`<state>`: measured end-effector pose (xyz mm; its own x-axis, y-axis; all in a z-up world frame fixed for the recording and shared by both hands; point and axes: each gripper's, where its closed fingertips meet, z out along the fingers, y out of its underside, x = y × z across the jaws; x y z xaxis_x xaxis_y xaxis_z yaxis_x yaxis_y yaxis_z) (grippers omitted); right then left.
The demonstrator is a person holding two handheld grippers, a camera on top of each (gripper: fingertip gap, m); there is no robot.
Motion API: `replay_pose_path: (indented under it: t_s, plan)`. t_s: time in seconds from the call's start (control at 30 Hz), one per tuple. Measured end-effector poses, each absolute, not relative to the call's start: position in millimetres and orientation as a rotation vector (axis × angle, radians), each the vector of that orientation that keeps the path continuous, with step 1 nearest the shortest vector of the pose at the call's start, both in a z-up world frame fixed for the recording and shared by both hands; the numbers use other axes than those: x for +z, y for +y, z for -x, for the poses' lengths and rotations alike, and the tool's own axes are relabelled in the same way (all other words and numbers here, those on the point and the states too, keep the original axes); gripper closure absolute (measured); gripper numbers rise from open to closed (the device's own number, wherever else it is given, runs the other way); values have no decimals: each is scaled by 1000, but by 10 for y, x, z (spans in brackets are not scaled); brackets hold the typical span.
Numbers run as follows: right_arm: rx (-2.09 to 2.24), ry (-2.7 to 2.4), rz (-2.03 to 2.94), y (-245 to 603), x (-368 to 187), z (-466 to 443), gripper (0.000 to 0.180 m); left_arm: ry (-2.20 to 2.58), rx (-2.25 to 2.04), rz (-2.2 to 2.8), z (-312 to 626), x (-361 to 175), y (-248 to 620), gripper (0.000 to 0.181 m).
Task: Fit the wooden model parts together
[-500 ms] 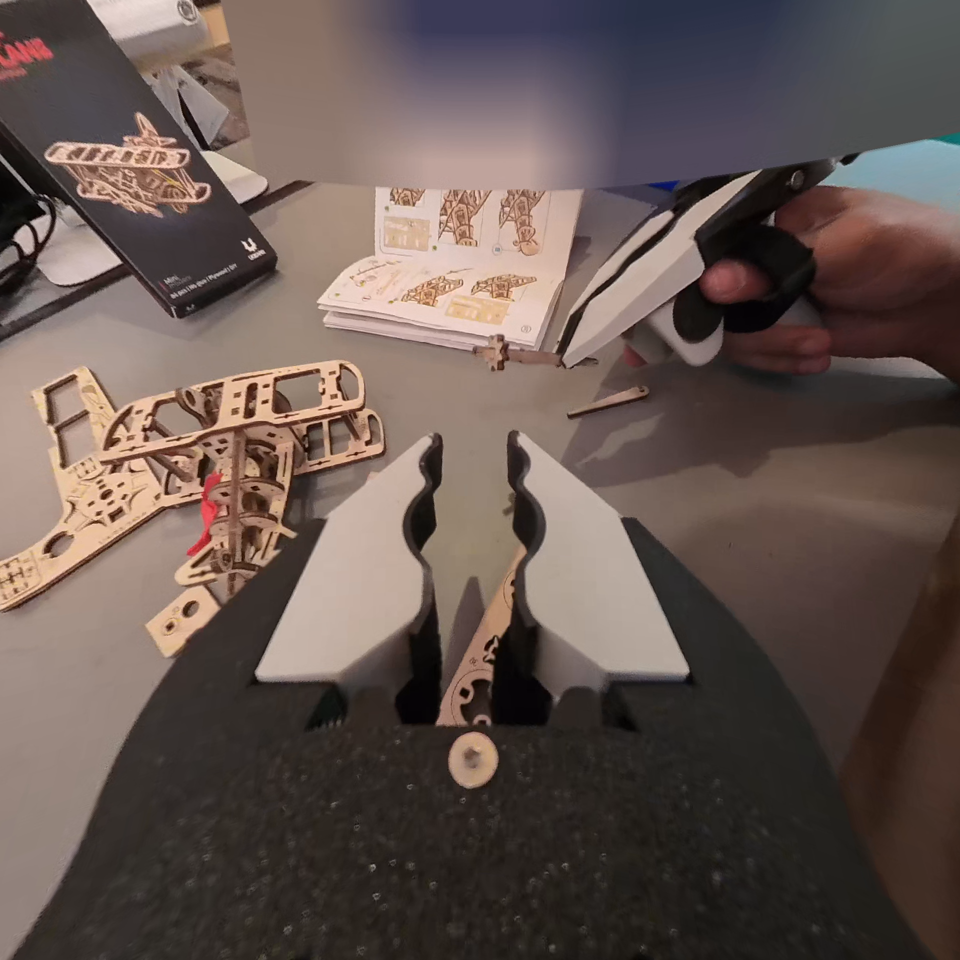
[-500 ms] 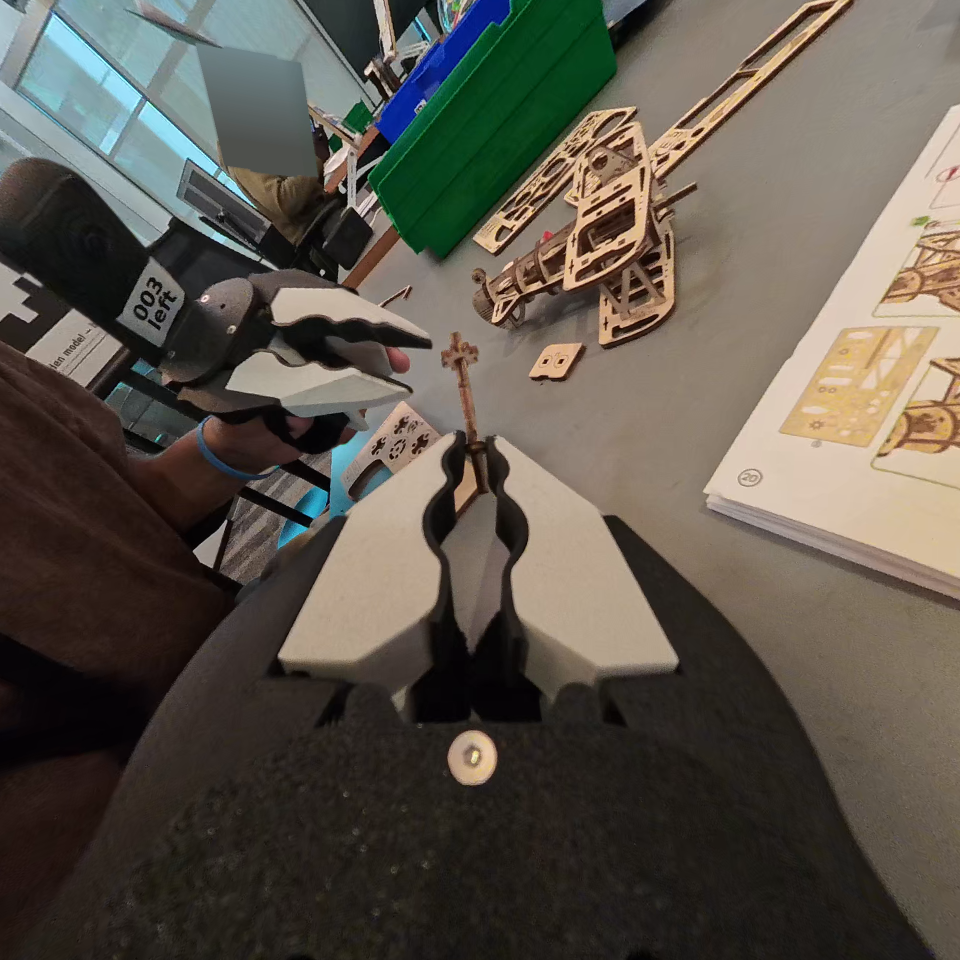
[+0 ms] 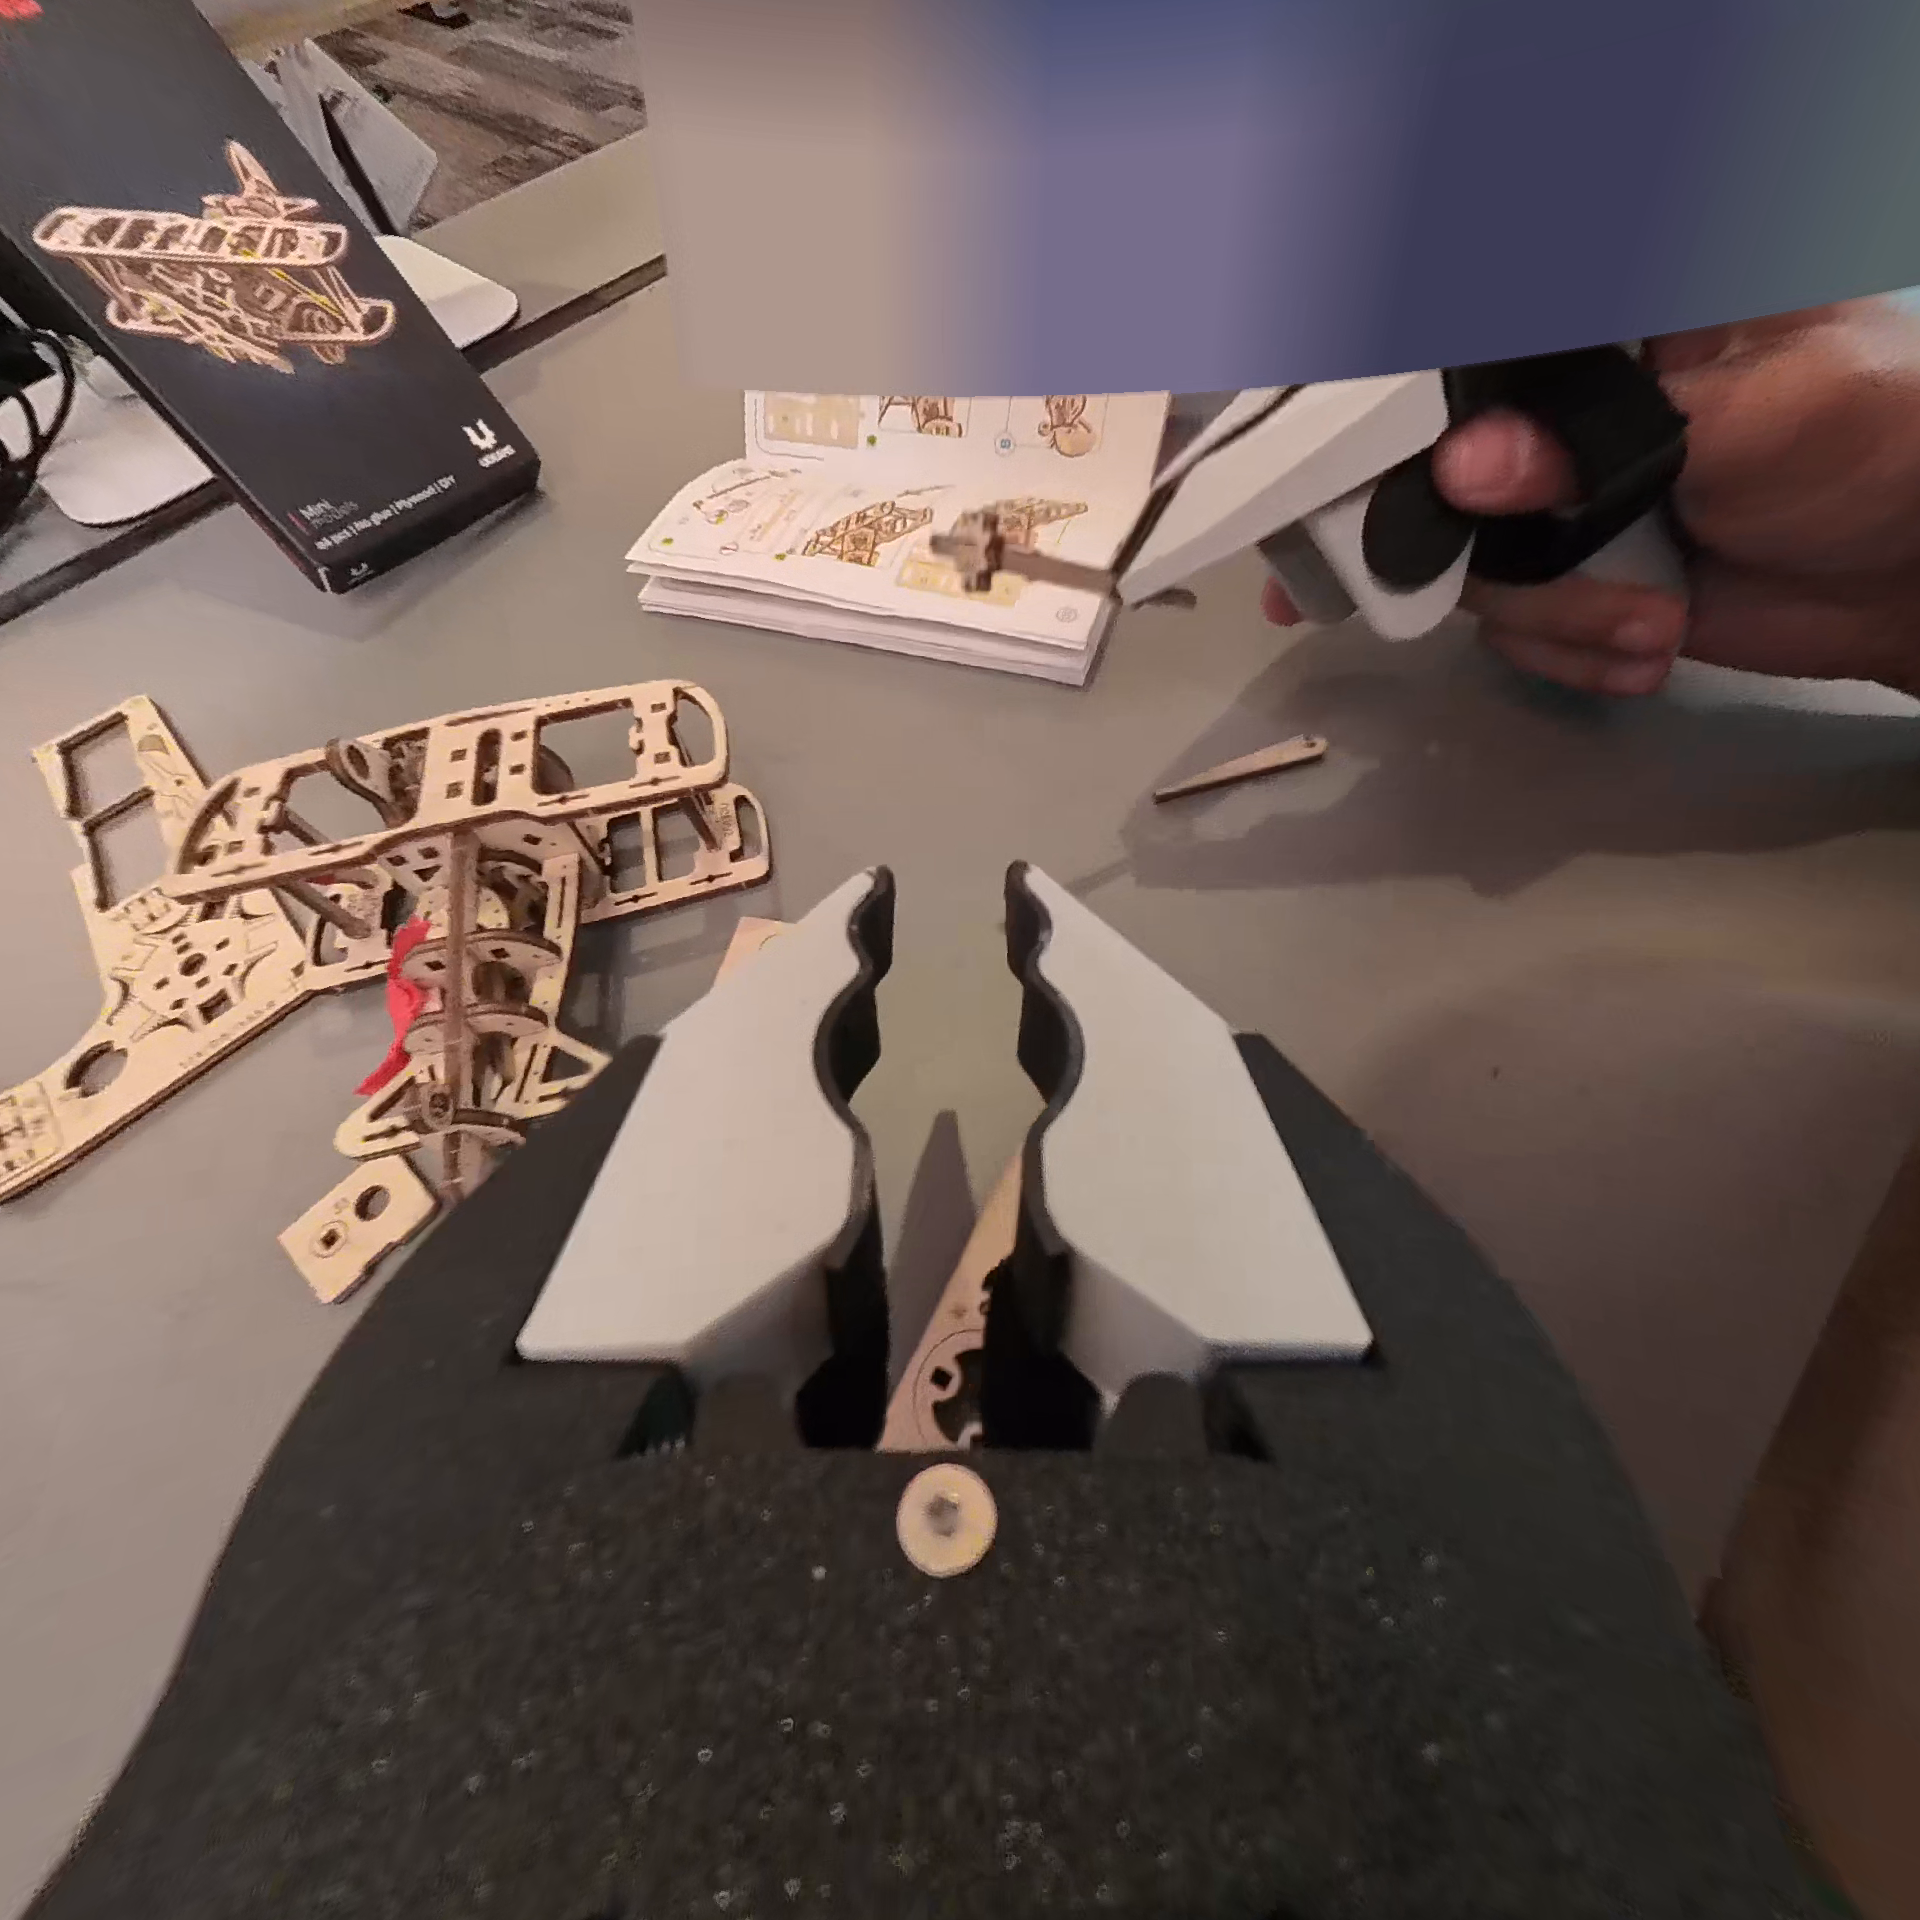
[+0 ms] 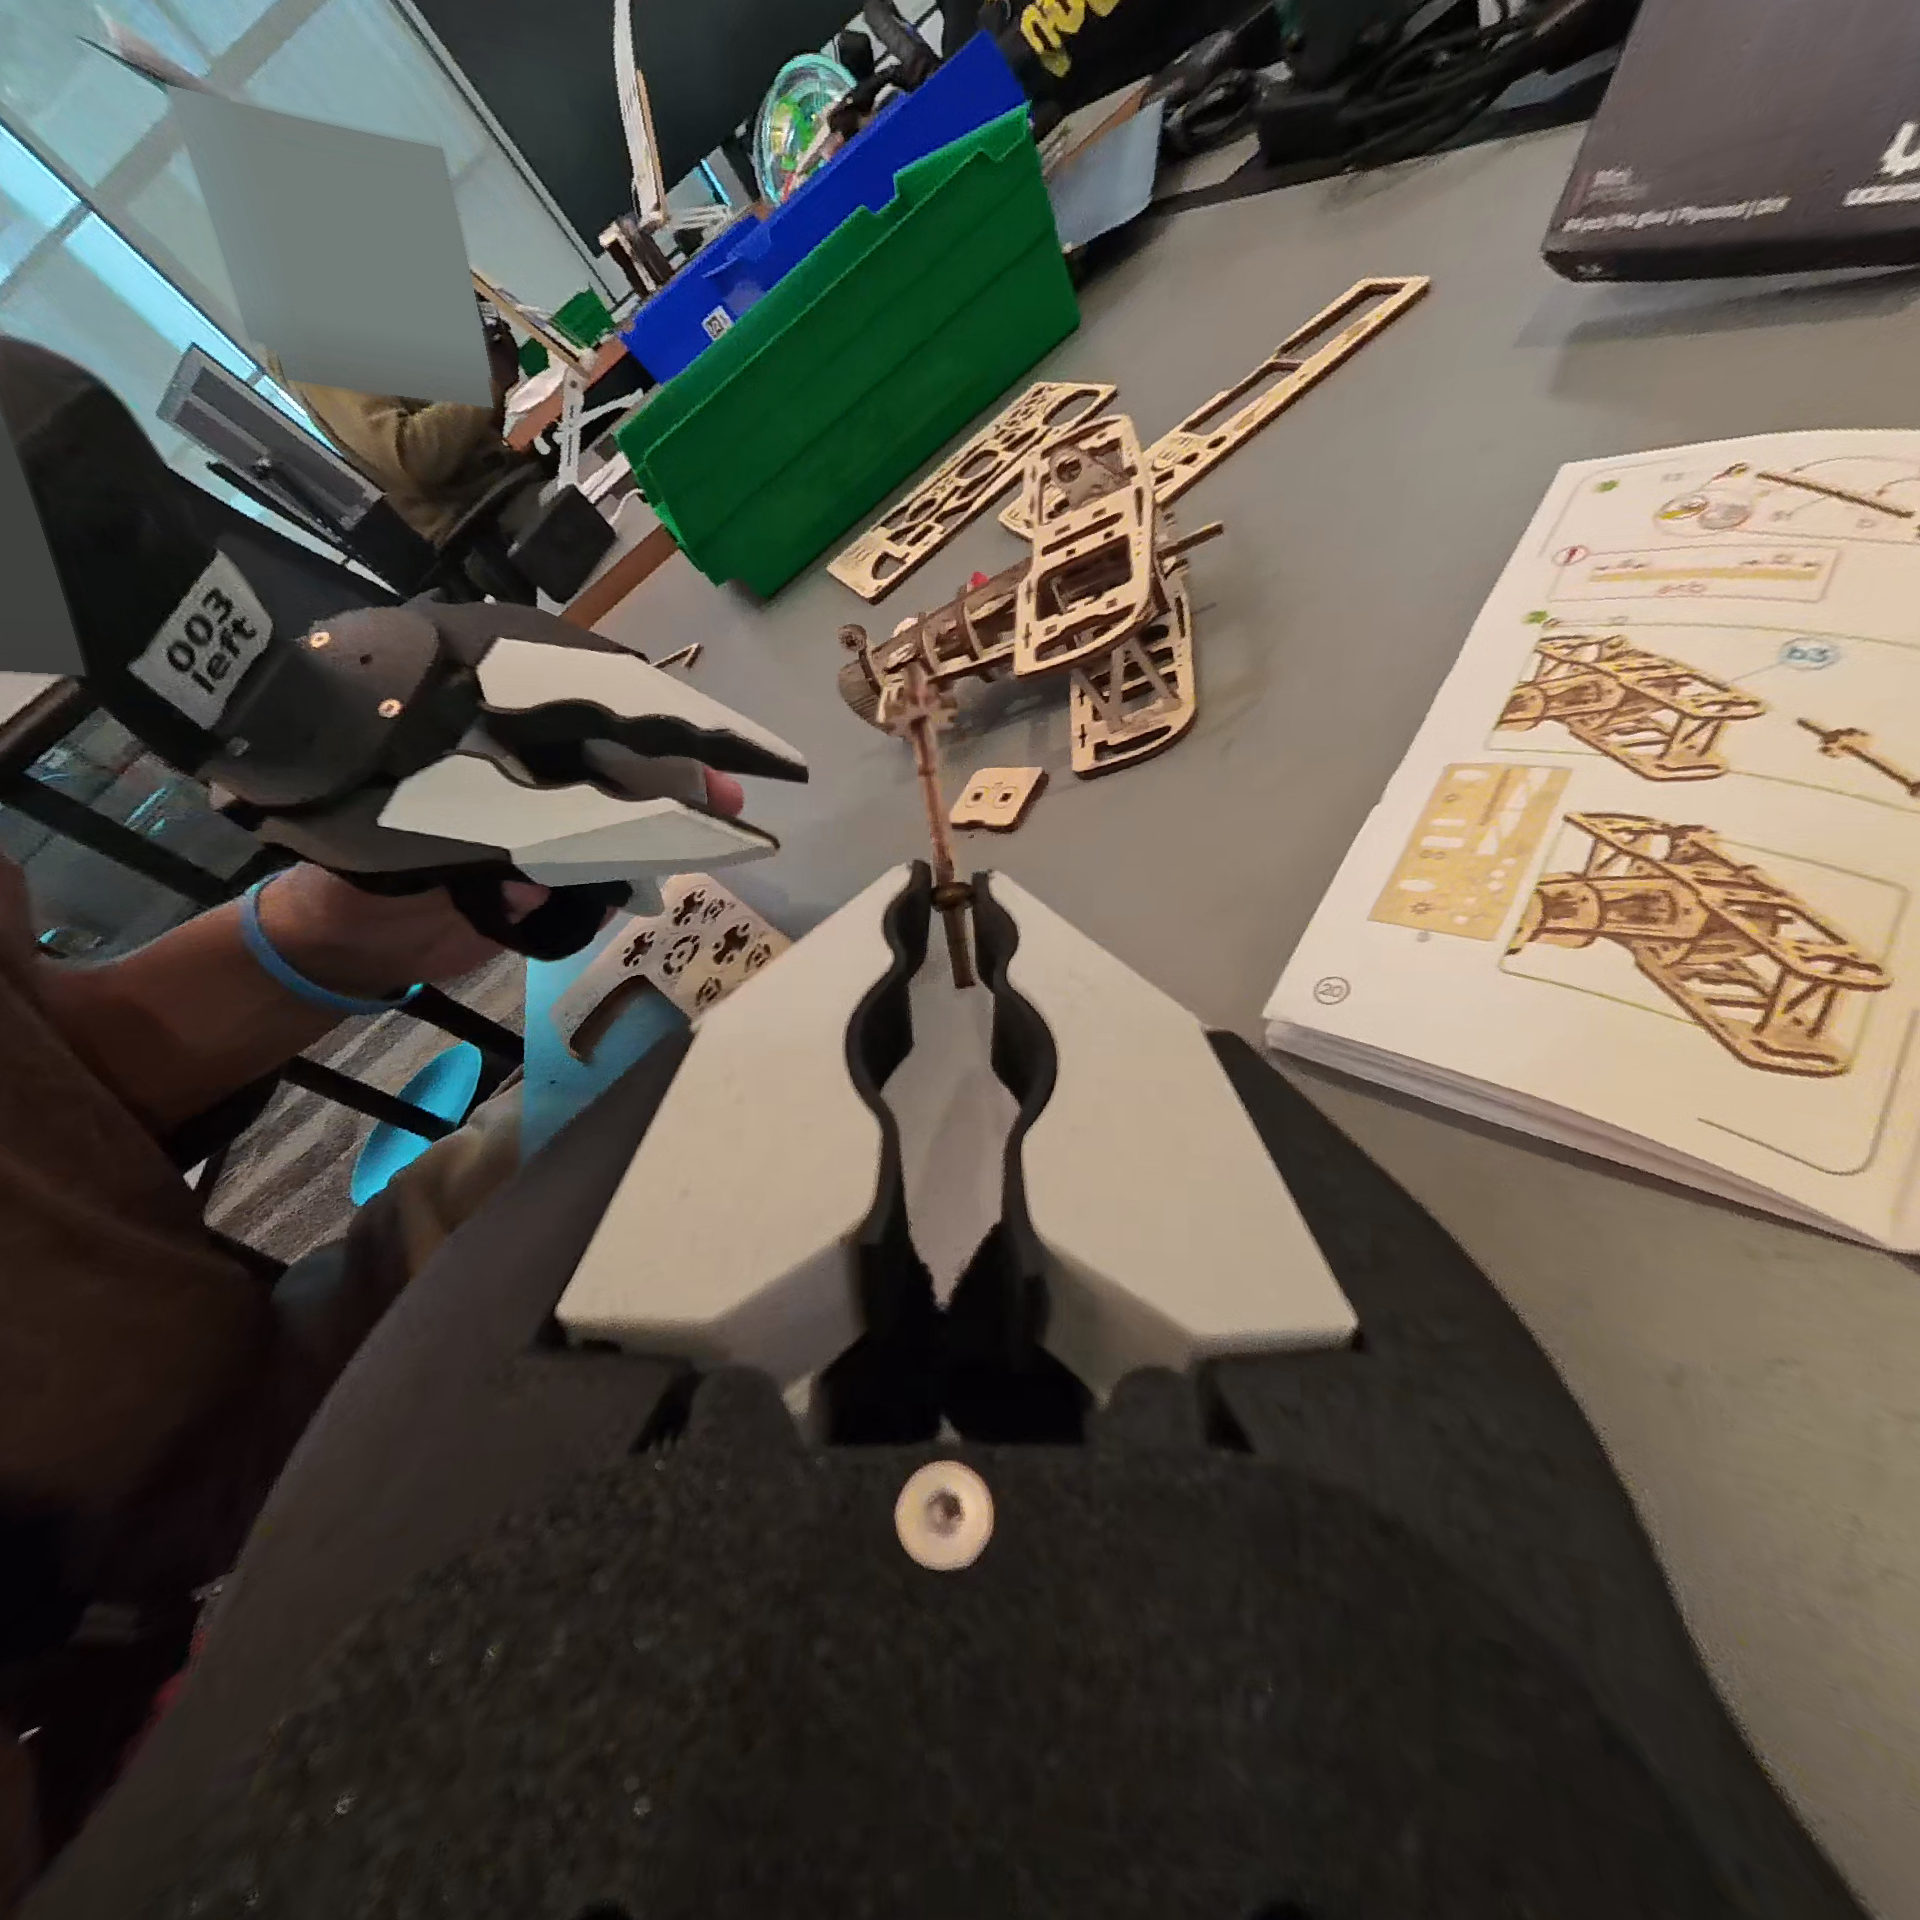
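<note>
My right gripper (image 4: 951, 883) is shut on a thin wooden shaft with a cross-shaped piece (image 4: 928, 764) at its far end. The shaft points toward the nose of the part-built wooden biplane (image 4: 1060, 613), which lies on the grey table. The biplane also shows in the left wrist view (image 3: 416, 914), to the left of my left gripper (image 3: 948, 894), which is open and empty above the table. A cut-out wooden sheet (image 3: 951, 1340) lies beneath its jaws. In the right wrist view the left gripper (image 4: 784, 805) hovers left of the shaft.
An open instruction booklet (image 4: 1662, 831) lies to the right and a black box (image 3: 260, 312) leans at the back. A green bin (image 4: 862, 416), a spent wooden fret (image 4: 1299, 364), a small square plate (image 4: 997, 800) and a wooden sliver (image 3: 1242, 769) are on the table. The gap from one gripper's tips to the other's is roughly 8 cm.
My right gripper has lifted and carried the shaft toward the biplane's nose, so that its cross end now lines up with the nose. The left gripper has stayed open and shifted slightly.
</note>
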<state>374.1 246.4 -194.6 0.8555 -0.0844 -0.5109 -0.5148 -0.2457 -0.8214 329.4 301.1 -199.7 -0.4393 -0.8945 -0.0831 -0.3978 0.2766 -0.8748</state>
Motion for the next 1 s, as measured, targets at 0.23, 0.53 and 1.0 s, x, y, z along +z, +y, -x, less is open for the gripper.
replay_pose_path:
  t_s: [0.23,0.53,1.0]
  plan:
    - [161,384,1879,2454,-1995,-3822,174,1943,-1166,1208,-3304,-1966,3038,161]
    - [99,320,2164,2102,-2294,-3954,173,2018,-1031,1220,-3118,-1923,3480,157]
    - [16,321,2481,1660,-2548,-4086,158,1753,-518,1721,-1707,-1872,5137,145]
